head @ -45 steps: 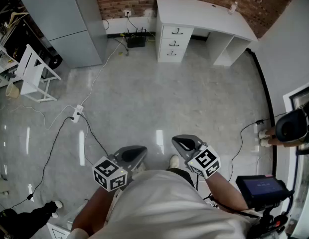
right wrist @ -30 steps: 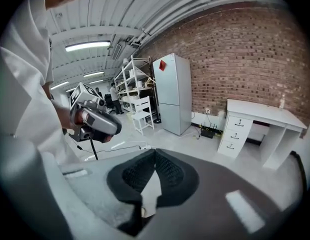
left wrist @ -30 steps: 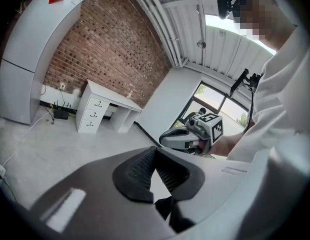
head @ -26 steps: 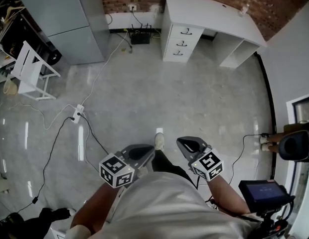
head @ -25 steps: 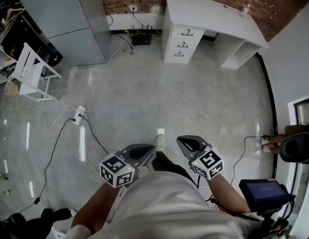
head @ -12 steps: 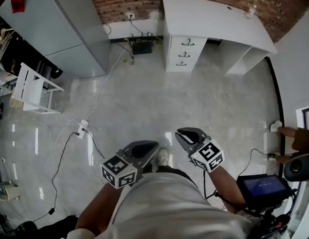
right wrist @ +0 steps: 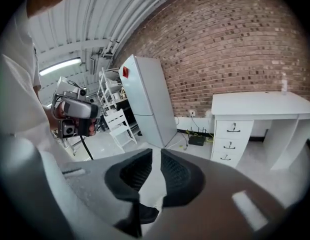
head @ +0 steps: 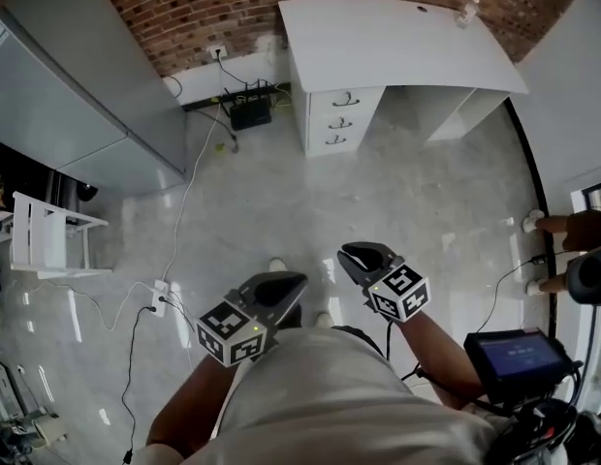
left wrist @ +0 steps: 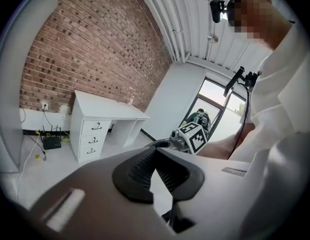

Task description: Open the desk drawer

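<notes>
The white desk (head: 397, 37) stands against the brick wall, far ahead of me across the floor. Its stack of three drawers (head: 332, 120) is shut, each with a small dark handle. Both grippers hang low near my body, well short of the desk. My left gripper (head: 296, 281) is shut with nothing in it. My right gripper (head: 347, 255) is also shut and holds nothing. The left gripper view shows the drawers (left wrist: 90, 139) at far left, beyond the left gripper (left wrist: 155, 150). In the right gripper view the drawers (right wrist: 230, 141) lie right of the right gripper (right wrist: 156, 153).
A tall grey cabinet (head: 78, 85) stands left of the desk. A black box (head: 247, 114) and cables lie by the wall, and a power strip (head: 157, 298) on the floor. A white rack (head: 44, 245) is at left. Another person's feet (head: 548, 223) are at right.
I have moved toward the desk, which now sits nearer and larger in the head view. Both grippers keep the same pose near my body.
</notes>
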Demonstrator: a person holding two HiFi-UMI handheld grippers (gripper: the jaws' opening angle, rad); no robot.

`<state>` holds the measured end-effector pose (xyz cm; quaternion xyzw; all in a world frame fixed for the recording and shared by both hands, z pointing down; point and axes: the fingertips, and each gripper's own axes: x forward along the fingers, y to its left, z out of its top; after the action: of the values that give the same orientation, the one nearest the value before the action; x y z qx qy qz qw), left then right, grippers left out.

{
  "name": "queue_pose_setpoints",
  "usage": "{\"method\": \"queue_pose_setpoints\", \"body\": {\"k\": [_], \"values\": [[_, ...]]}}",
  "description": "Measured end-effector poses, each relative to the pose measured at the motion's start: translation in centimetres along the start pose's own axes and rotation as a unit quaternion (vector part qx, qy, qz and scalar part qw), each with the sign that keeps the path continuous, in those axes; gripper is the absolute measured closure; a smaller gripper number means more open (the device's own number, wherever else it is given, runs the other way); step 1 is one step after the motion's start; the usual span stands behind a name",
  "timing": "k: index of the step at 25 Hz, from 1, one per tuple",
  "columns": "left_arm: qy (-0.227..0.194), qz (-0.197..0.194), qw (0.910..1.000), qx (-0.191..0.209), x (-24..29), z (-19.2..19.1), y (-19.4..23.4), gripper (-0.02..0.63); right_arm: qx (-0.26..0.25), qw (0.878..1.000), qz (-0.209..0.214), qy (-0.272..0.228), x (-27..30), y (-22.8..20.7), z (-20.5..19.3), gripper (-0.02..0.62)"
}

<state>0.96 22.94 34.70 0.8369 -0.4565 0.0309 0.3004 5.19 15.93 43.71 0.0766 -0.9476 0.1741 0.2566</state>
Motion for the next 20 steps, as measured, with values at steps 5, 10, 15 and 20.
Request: {"method": "queue_pose_setpoints", "body": {"k": [5, 10, 15, 20], "values": [[0.031, -0.066, 0.9971, 0.022, 2.3, 4.5, 5.7, 0.600, 0.042, 0.998, -0.057, -0.006, 5.1, -6.7, 3.0, 0.555], [0.053, -0.092, 0.9940, 0.029, 5.6, 7.5, 10.6, 0.600, 0.149, 0.984, -0.089, -0.030, 9.9, -14.8, 3.2, 0.555], [0.057, -0.097, 0.9936, 0.010, 10.0, 10.6, 15.0, 0.600, 0.291, 0.949, -0.091, -0.079, 14.5, -24.3, 3.6, 0.555], [0.071, -0.085, 0.9938, -0.008, 15.4, 12.8, 19.0, 0.600, 0.423, 0.891, -0.069, -0.152, 19.5, -34.3, 3.4, 0.555]]}}
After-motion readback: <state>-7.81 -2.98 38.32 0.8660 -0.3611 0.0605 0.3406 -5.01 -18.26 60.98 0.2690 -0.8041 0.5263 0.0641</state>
